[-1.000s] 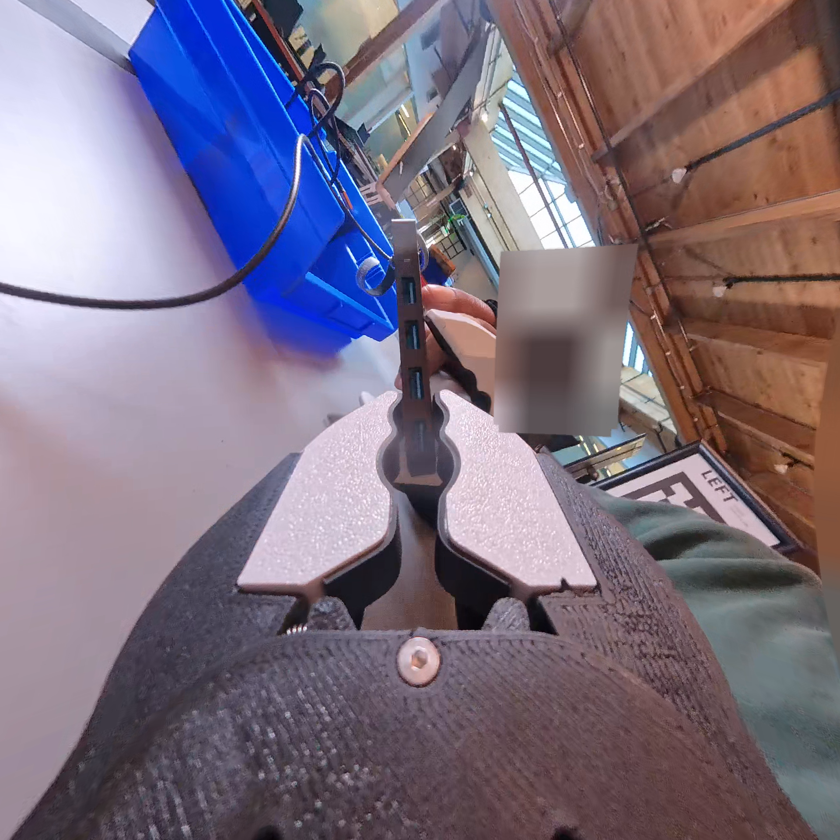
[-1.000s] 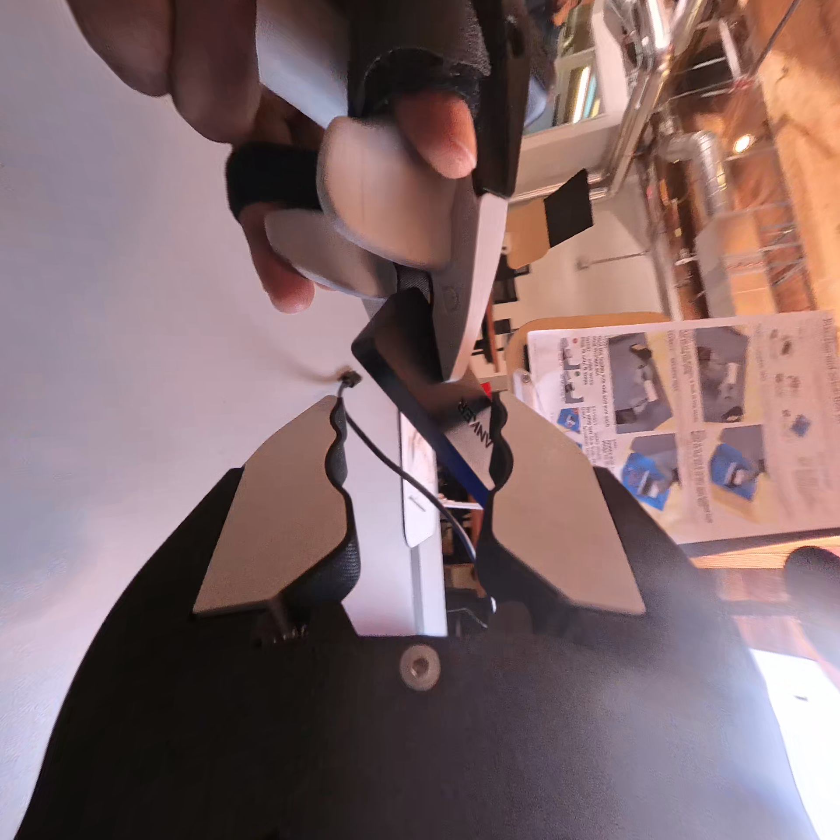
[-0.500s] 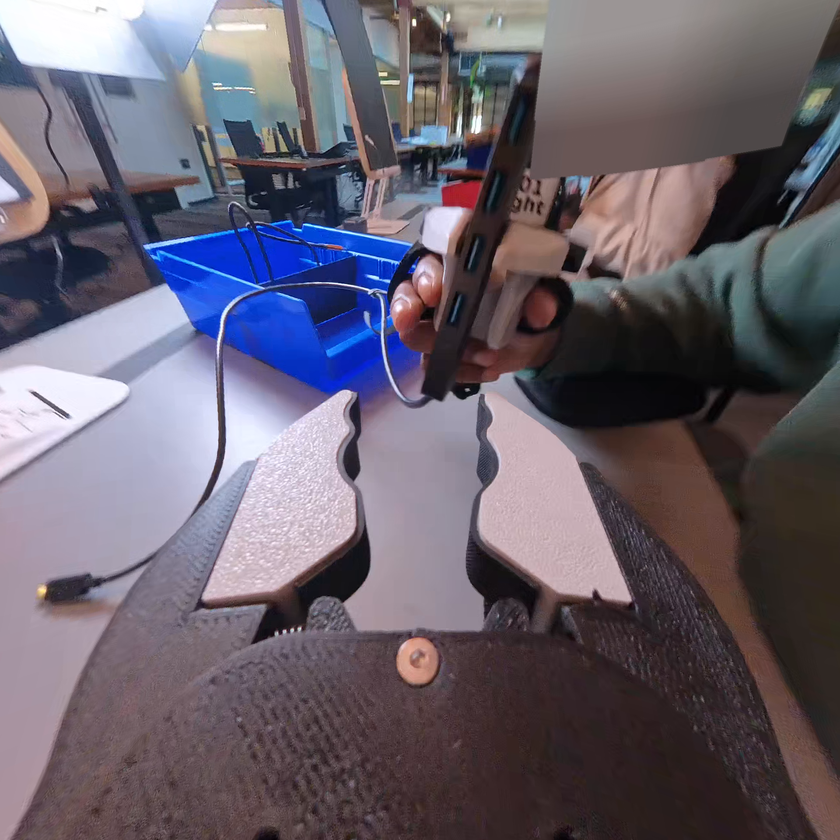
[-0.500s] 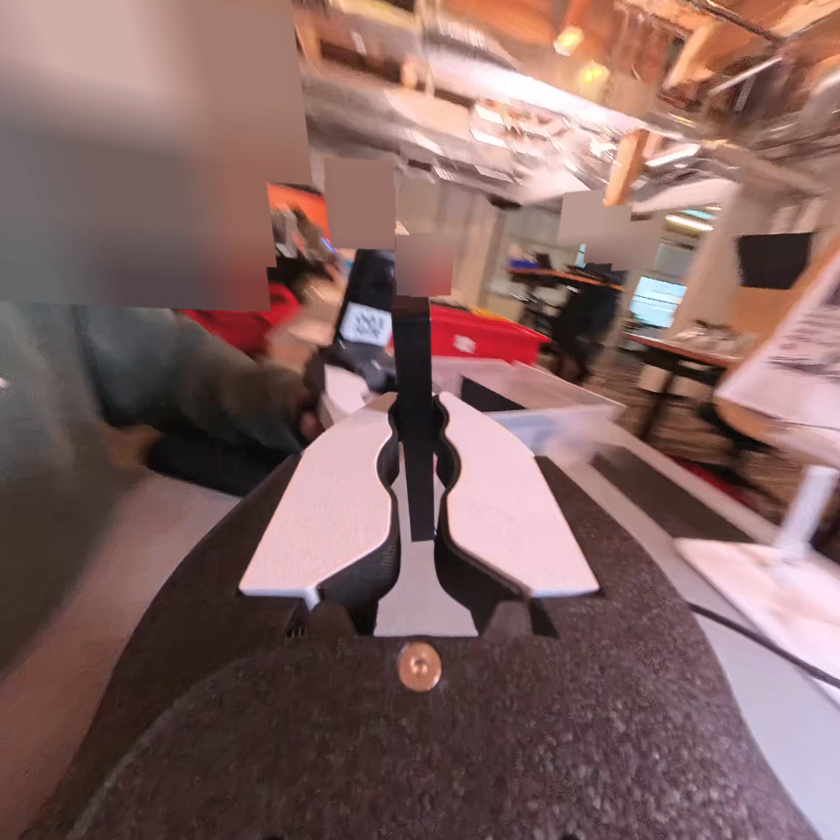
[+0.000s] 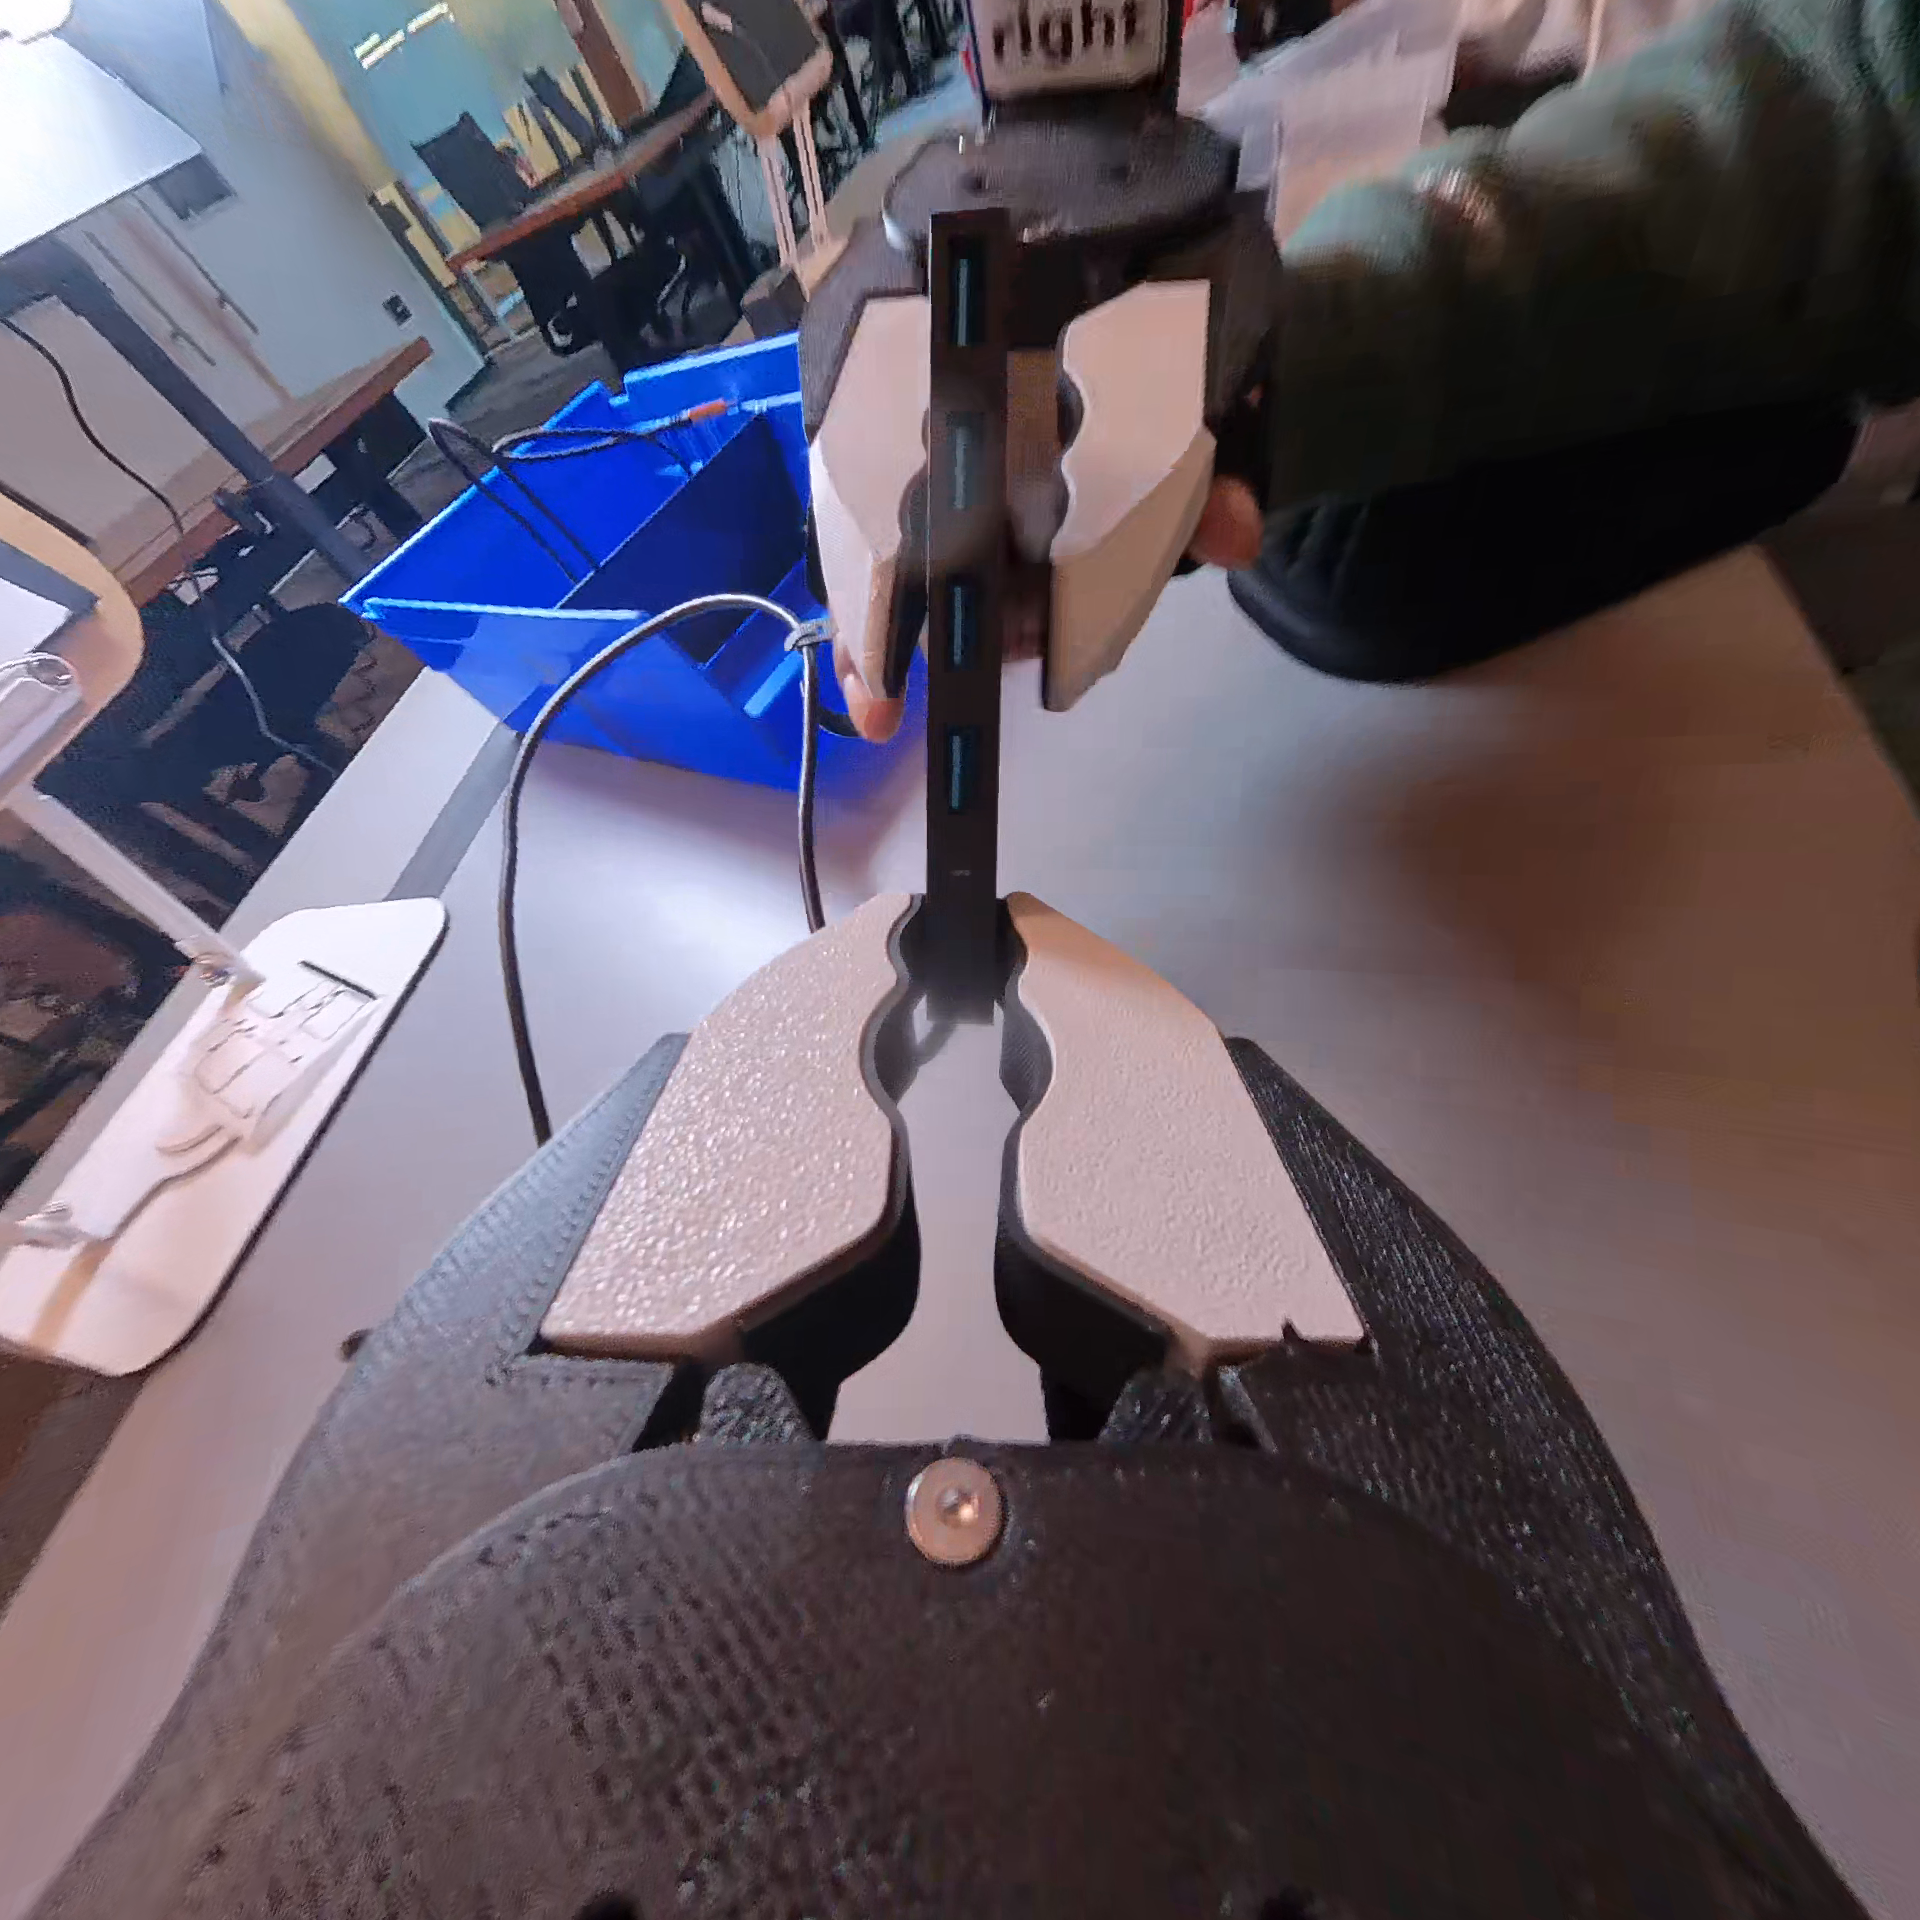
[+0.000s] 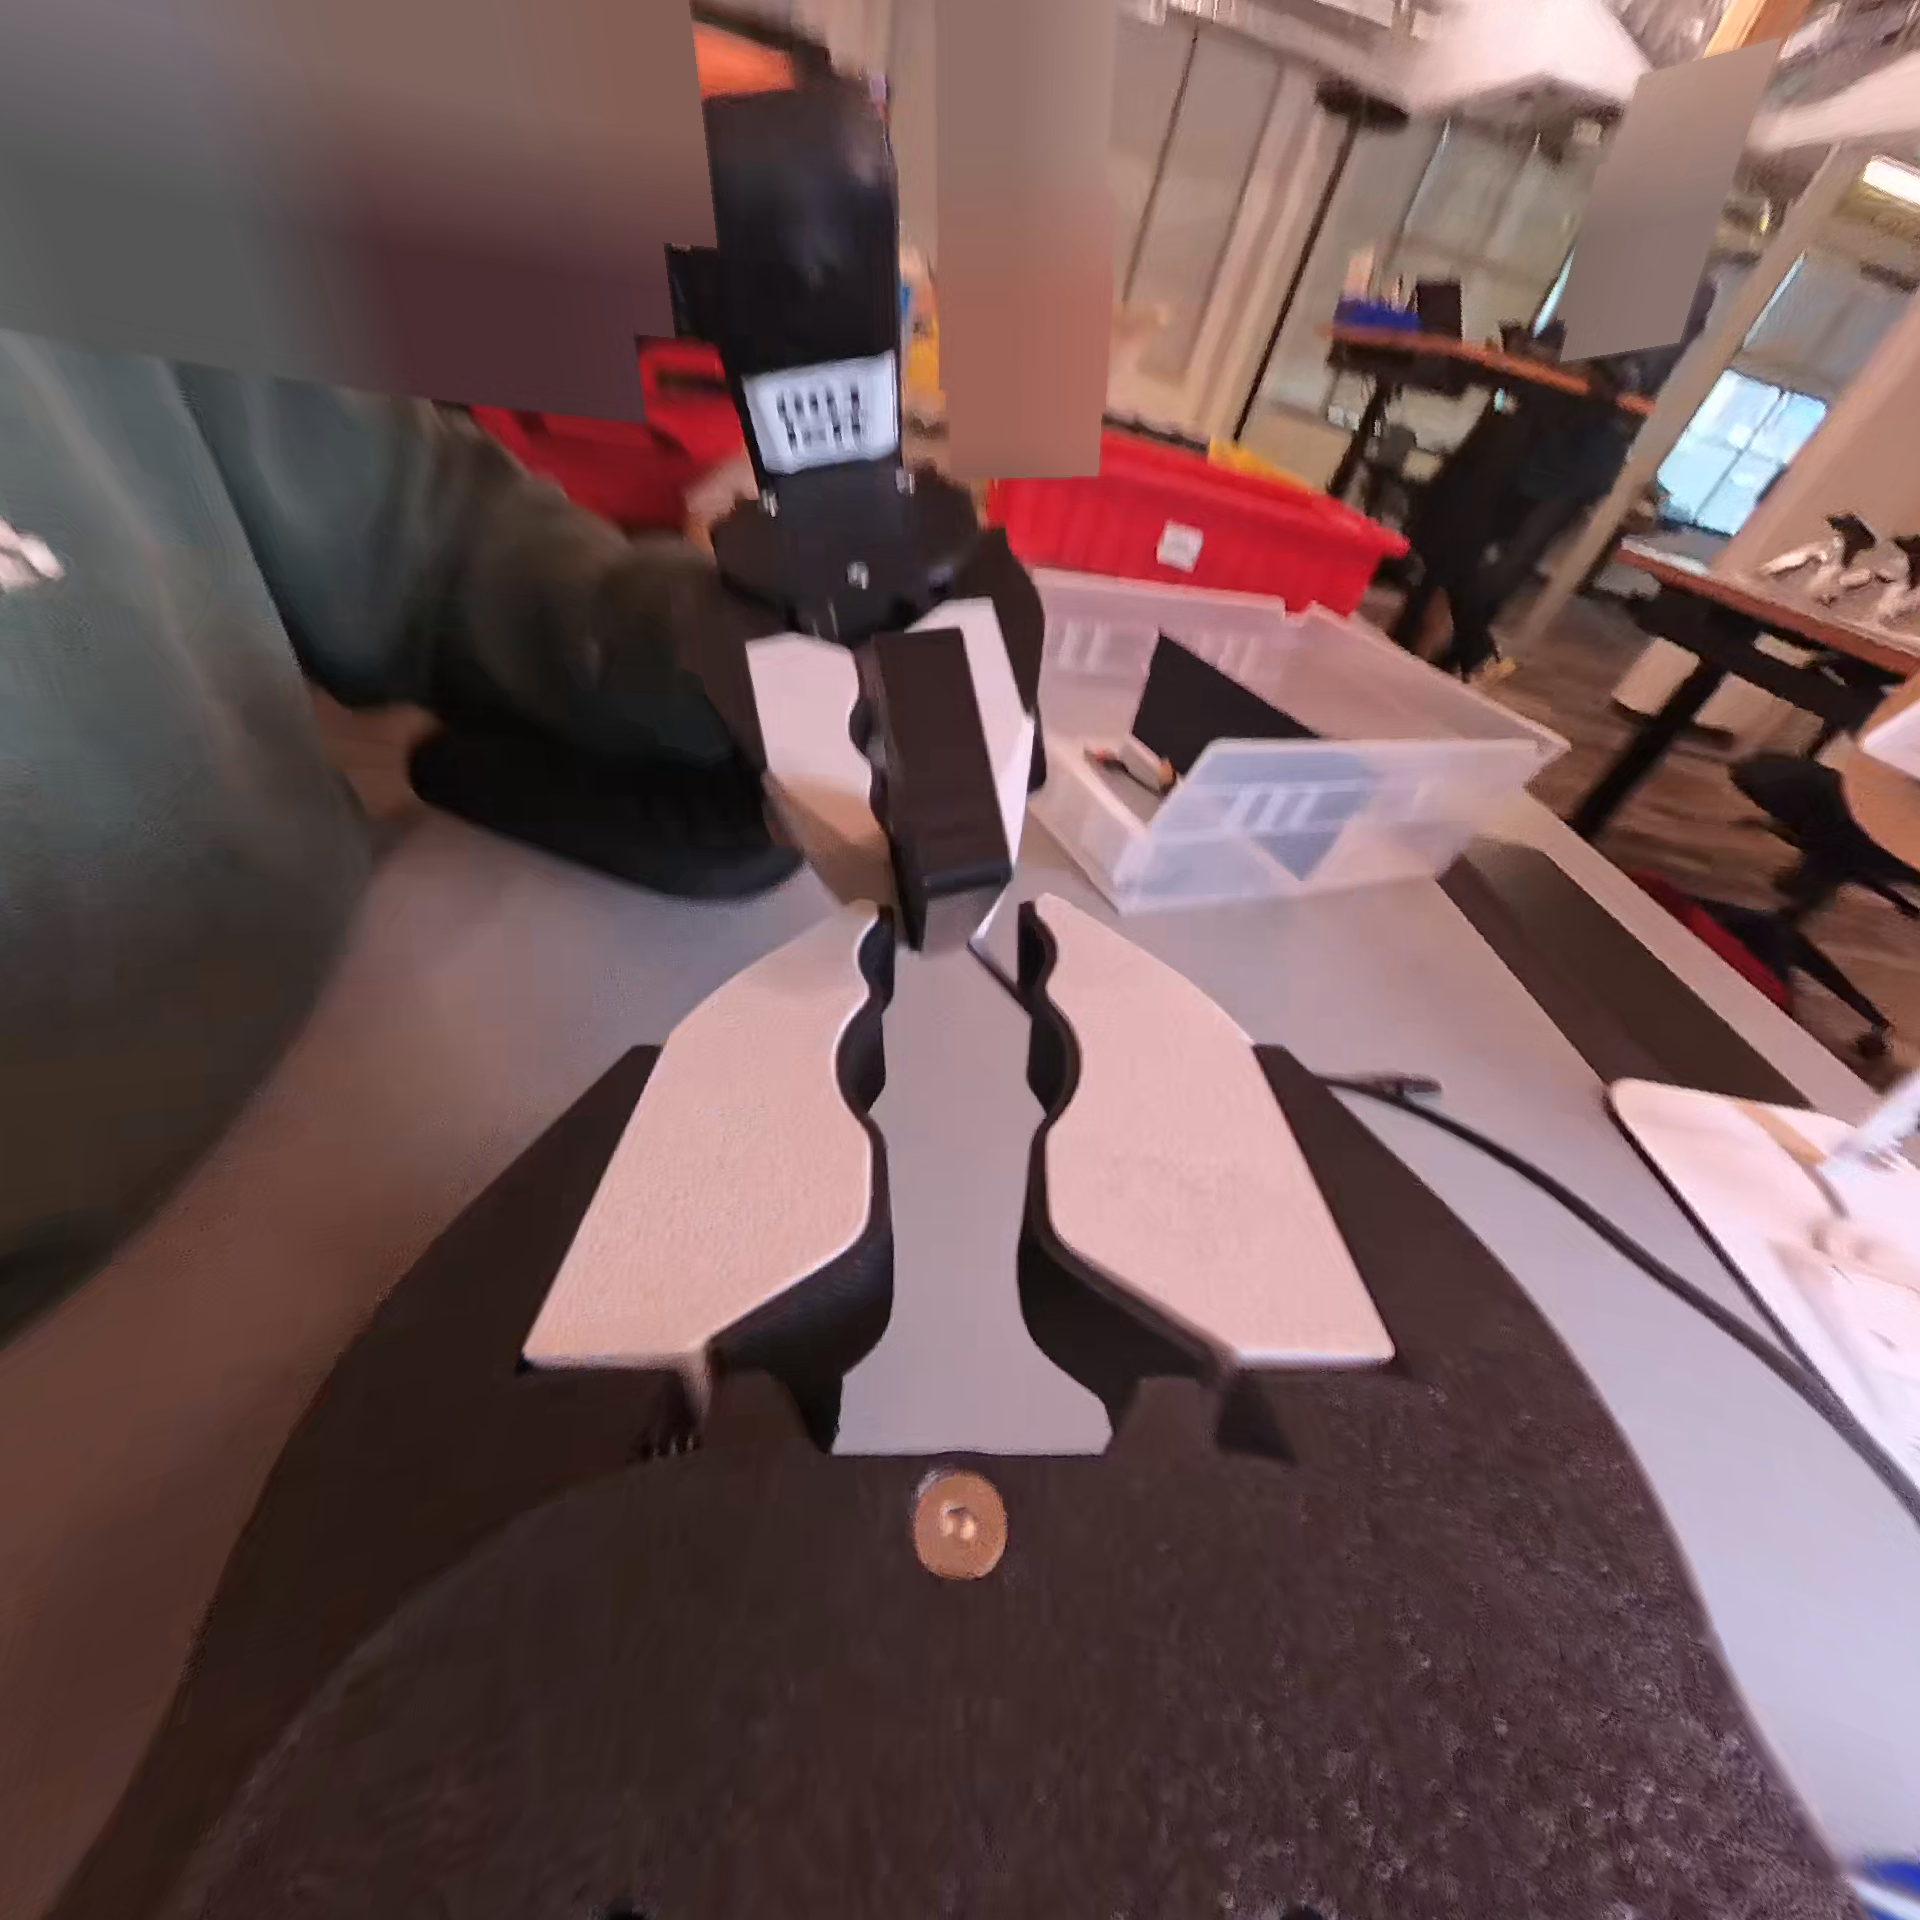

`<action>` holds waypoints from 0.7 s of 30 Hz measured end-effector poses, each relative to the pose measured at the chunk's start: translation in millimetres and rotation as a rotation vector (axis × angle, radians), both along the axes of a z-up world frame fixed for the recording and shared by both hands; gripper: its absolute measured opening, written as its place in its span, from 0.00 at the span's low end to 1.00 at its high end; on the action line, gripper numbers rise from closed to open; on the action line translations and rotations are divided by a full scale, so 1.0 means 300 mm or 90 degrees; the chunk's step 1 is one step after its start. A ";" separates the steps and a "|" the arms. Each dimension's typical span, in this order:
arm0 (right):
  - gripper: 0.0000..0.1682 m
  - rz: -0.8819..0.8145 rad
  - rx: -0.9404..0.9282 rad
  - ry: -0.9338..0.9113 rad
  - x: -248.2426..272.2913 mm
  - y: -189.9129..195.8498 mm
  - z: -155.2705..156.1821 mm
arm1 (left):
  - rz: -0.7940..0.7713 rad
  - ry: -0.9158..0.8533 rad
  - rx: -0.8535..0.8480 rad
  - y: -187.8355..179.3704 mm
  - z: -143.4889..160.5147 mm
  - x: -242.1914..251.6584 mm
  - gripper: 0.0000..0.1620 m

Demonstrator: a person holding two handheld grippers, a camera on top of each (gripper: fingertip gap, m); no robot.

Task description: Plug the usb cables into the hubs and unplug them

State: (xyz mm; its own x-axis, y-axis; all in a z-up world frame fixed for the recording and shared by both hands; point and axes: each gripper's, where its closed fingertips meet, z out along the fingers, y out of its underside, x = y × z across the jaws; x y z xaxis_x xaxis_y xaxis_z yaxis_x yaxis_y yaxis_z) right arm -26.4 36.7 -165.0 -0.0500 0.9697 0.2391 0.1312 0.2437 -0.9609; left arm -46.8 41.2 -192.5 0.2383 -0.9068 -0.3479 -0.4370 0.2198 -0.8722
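1. Left claw point(image 5: 958, 940) is clenched on the lower end of the USB hub point(image 5: 964, 665). The hub stands upright above the counter point(image 5: 1403, 935), with four blue ports facing the left wrist camera, all empty.
2. Right claw point(image 6: 956, 923) is released. Its fingers flank the hub without pinching.
3. Step, as judged: the hub is being steadied in the left claw and nothing is plugged yet.
4. A black USB cable point(image 6: 1621, 1247) lies on the counter, its plug point(image 6: 1397, 1087) to the right. A blue bin point(image 5: 623, 665) sits behind.
5. Next move, likely: the right claw backs off, takes the plug and lines it up with a port.
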 end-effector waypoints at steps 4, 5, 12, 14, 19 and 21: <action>0.24 -0.008 0.013 -0.042 -0.026 -0.023 -0.050 | -0.016 0.039 -0.018 -0.009 -0.048 0.006 0.07; 0.24 -0.009 0.015 -0.045 -0.038 -0.025 -0.061 | -0.021 0.048 -0.023 -0.012 -0.061 0.009 0.07; 0.08 0.012 -0.004 -0.034 -0.052 -0.040 -0.091 | -0.035 0.059 -0.037 -0.024 -0.091 0.023 0.07; 0.08 0.017 -0.005 -0.034 -0.050 -0.041 -0.097 | -0.035 0.063 -0.037 -0.026 -0.096 0.025 0.07; 0.09 0.024 0.017 -0.054 -0.054 -0.052 -0.130 | -0.038 0.083 -0.037 -0.042 -0.103 0.031 0.07; 0.08 0.025 0.031 -0.058 -0.056 -0.056 -0.134 | -0.041 0.090 -0.034 -0.049 -0.106 0.032 0.07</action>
State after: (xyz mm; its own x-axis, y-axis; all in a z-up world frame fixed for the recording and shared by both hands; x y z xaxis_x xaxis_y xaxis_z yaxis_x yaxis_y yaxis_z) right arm -43.3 19.8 -205.1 -0.1106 0.9540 0.2787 0.2064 0.2964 -0.9325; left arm -37.2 26.5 -224.2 0.1308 -0.9368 -0.3244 -0.5431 0.2060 -0.8140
